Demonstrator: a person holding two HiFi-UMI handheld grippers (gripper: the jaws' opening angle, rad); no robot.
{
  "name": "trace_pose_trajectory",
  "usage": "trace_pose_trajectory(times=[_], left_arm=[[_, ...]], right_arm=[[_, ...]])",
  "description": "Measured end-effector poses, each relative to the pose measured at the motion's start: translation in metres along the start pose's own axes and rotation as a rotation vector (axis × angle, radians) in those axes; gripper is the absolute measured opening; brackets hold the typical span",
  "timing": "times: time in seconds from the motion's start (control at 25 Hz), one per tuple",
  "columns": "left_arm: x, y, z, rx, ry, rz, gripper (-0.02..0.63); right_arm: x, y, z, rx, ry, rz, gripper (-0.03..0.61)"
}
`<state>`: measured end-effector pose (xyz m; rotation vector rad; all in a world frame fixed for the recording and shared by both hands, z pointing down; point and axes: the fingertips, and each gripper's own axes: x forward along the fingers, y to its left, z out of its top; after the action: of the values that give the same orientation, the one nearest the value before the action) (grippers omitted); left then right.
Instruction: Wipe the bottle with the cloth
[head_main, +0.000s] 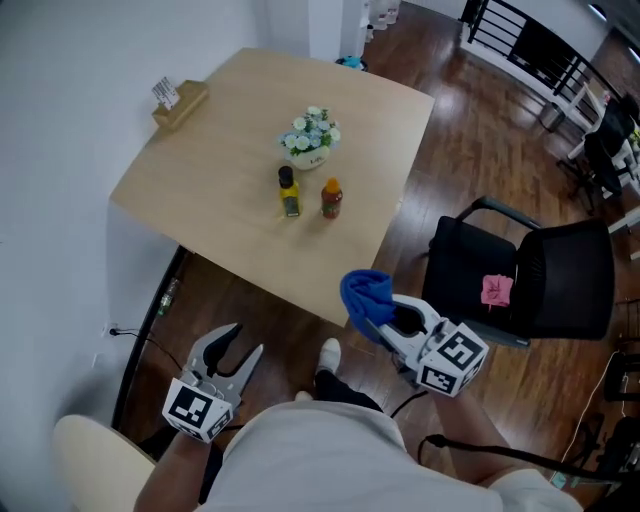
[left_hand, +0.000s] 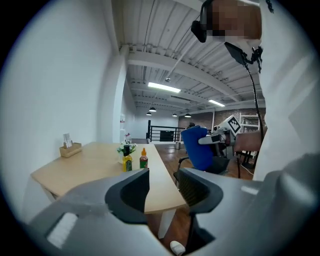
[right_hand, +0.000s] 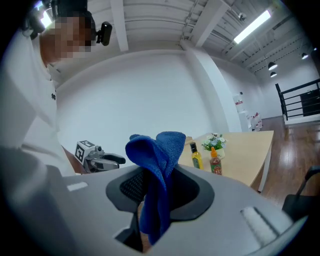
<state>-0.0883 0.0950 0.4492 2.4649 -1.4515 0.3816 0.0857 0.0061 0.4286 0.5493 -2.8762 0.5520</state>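
2 bottles stand upright on the table (head_main: 228, 165), side by side and nearly touching: a black-capped bottle (head_main: 289, 192) w/ yellow label, and an orange-capped bottle (head_main: 331, 198) w/ dark reddish contents. The task doesn't say which 1 you wipe. Both are slim, smooth, hard-looking cylinders w/ long axis vertical. They'd prob. tip easily under a sideways push.

Just behind them sits a flower pot (head_main: 311, 138), so approach from the near side.

The cloth (head_main: 366, 295) is blue, soft, nubby microfibre. It's bunched and pinched in your right gripper (head_main: 385, 322), jaws closed on its middle, w/ a fold standing up above them and a tail hanging below. It floats off the table's near edge, over the wood floor.

The bottles lie ahead of those jaws and a bit left, well apart. This hand is the nearer 1, closest to the orange-capped bottle.

Your left gripper (head_main: 243, 342) is lower and further back, also off the table. Its jaws stand only narrowly apart w/ nothing between them. My guess: it needs to open wider to steady a bottle around its body while the cloth rubs it. From that hand the black-capped bottle lies ahead and slightly right.

A black chair (head_main: 560, 285) sits at your right, clear of the reach path.
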Motion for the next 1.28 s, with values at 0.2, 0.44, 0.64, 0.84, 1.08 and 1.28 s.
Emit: trace_pose_trajectory(times=[0.2,0.44,0.64,0.84,1.08,1.28], left_arm=[[-0.058,-0.041,-0.003,-0.068,-0.058,-0.018,0.175],[-0.100,-0.095,-0.015,-0.094,-0.087,-0.030,0.175],[-0.107,-0.132,-0.015,-0.123,-0.123,0.005,0.166],[-0.082,-0.166,0.001,-0.078,-0.114,-0.026,0.166],[-0.062,-0.194,0.016,-0.049,-0.100,-0.054,0.163],[-0.062,-0.201,0.015,-0.078,-0.096,-0.031,0.161]], right_arm=[[-0.029,0.061,-0.015,-0.016,0.007,0.003,0.118],[-0.063,0.121,-0.044,0.022,0.047,0.037,0.118],[-0.084,0.135,-0.030,-0.013,0.016,0.090,0.118],[-0.121,0.133,-0.018,-0.107,0.026,0.132,0.118],[-0.149,0.122,-0.031,-0.123,0.050,0.144,0.118],[-0.161,0.121,-0.034,-0.145,0.054,0.164,0.118]])
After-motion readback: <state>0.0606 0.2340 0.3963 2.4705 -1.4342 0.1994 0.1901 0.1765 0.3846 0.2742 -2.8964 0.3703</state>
